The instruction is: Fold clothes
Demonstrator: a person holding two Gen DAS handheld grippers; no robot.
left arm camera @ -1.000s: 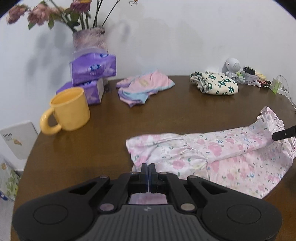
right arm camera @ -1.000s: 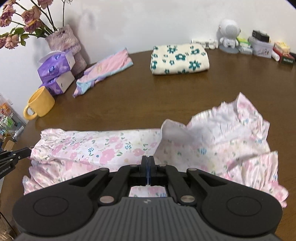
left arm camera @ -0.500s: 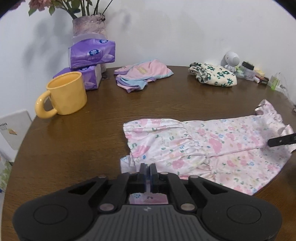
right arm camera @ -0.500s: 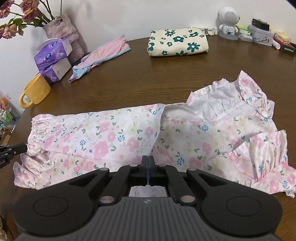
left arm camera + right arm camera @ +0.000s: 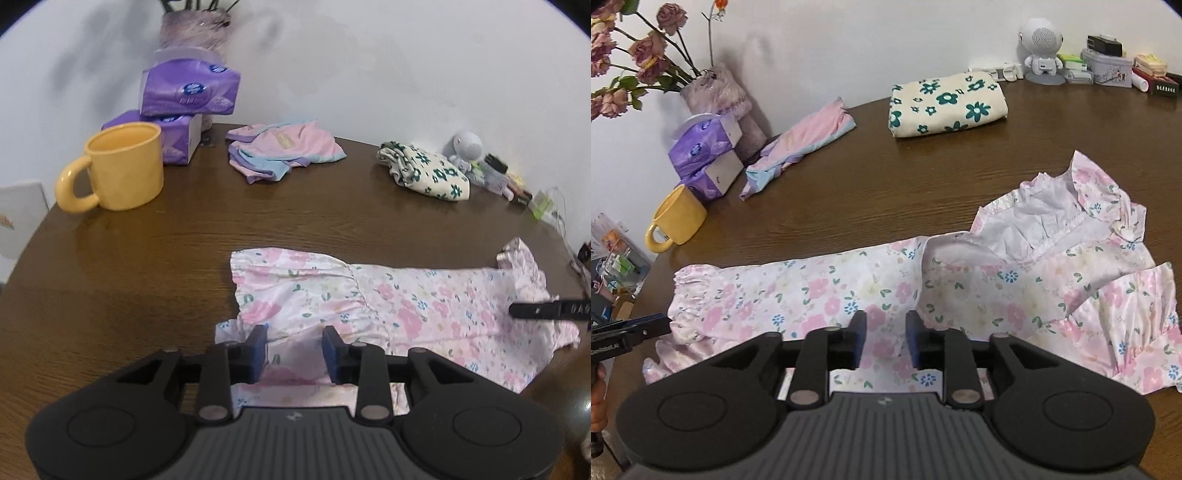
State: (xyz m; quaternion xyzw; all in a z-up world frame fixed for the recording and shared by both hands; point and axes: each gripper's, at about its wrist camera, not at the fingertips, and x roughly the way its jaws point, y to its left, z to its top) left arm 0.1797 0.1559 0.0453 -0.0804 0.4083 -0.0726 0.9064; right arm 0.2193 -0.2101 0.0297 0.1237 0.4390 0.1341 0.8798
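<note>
A pink floral dress (image 5: 406,306) lies folded lengthwise and flat on the brown round table (image 5: 332,221). My left gripper (image 5: 294,345) hovers over its skirt hem, jaws opening. The cloth lies under the gap, free of the pads. At the bodice end my right gripper (image 5: 885,332) is also opening, and the dress (image 5: 812,291) there is loose beneath it. The ruffled collar and sleeves spread to the right. One of the right gripper's fingers (image 5: 535,309) shows over the far end in the left wrist view. The left one's fingers (image 5: 631,328) show at the hem in the right wrist view.
A yellow mug (image 5: 125,166) and purple tissue packs (image 5: 188,92) stand at the back left by a vase (image 5: 716,92). A pink and blue garment (image 5: 284,147) and a folded cream cloth with green flowers (image 5: 945,103) lie behind. A robot figure (image 5: 1041,48) and small boxes line the wall.
Both grippers were shut on the dress edge and held it up. The dress has settled flat on the table, and both pairs of jaws have parted and let the cloth go.
</note>
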